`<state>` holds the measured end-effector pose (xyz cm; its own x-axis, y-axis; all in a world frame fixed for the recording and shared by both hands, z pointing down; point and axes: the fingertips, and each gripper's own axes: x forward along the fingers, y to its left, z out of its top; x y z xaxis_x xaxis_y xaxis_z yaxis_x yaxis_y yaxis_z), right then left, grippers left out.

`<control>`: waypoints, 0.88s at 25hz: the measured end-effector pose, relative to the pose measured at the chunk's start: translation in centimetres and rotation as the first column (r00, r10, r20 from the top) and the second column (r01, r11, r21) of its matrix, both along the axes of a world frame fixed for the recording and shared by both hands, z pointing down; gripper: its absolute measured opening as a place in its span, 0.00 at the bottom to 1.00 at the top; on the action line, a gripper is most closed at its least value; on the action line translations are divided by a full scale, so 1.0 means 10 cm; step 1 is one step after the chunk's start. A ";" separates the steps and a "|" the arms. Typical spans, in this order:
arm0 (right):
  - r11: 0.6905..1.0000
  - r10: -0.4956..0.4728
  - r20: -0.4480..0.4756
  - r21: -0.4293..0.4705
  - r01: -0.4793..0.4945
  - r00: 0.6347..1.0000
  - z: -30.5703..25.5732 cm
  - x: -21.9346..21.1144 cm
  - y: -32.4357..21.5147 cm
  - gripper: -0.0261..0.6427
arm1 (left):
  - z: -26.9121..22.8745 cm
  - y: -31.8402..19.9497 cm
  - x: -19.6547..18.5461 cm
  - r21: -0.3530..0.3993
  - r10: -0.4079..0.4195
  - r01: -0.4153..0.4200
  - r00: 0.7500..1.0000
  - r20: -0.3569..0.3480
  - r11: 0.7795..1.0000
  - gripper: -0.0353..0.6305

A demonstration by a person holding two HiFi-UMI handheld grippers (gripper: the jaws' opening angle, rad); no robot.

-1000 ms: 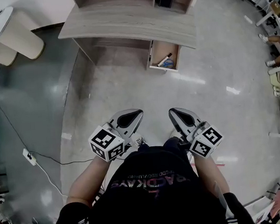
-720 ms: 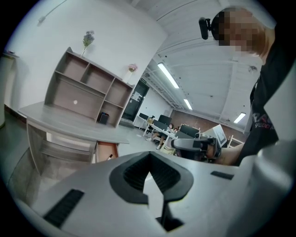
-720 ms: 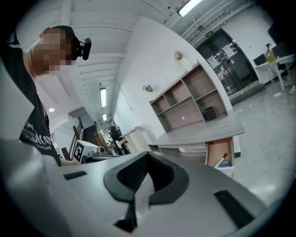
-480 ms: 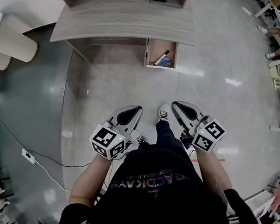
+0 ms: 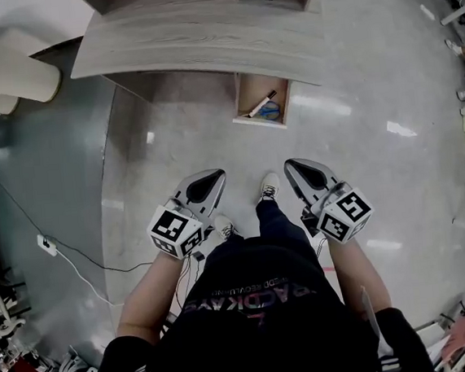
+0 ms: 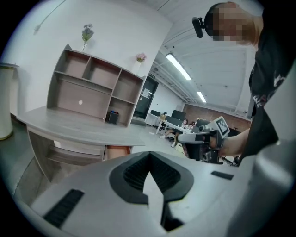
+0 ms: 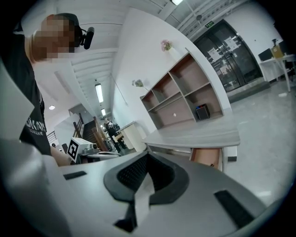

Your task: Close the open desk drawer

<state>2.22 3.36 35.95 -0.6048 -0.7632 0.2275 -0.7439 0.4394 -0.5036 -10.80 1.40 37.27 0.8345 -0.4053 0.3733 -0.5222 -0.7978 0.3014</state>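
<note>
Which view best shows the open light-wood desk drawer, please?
The head view: it looks down into the light-wood drawer and its contents. Both gripper views catch only a brownish sliver of it under the grey-wood desktop.

This looks like an open-plan office. A pale wood-grain table (image 5: 202,37) carries a cubby shelf unit (image 6: 97,88) and stands on a polished grey floor (image 5: 362,169). Long strip lights (image 6: 179,67) run along the ceiling. Farther back are rows of work desks with monitors (image 6: 178,118) and people seated at them. Glass double doors (image 7: 231,51) close one end, and a power strip (image 5: 46,244) trails its cable across the floor.
</note>
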 end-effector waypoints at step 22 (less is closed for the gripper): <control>0.993 0.089 -0.090 -0.070 -0.096 0.992 1.06 0.94 -0.50 0.07 | 1.01 -0.67 0.48 0.015 -0.004 0.001 0.979 0.202 1.000 0.07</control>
<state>11.65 -1.68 46.54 -0.5079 -0.7942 0.3336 -0.8218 0.3307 -0.4639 -6.02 -5.34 47.34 0.7414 -0.4137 0.5283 -0.5729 -0.8001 0.1775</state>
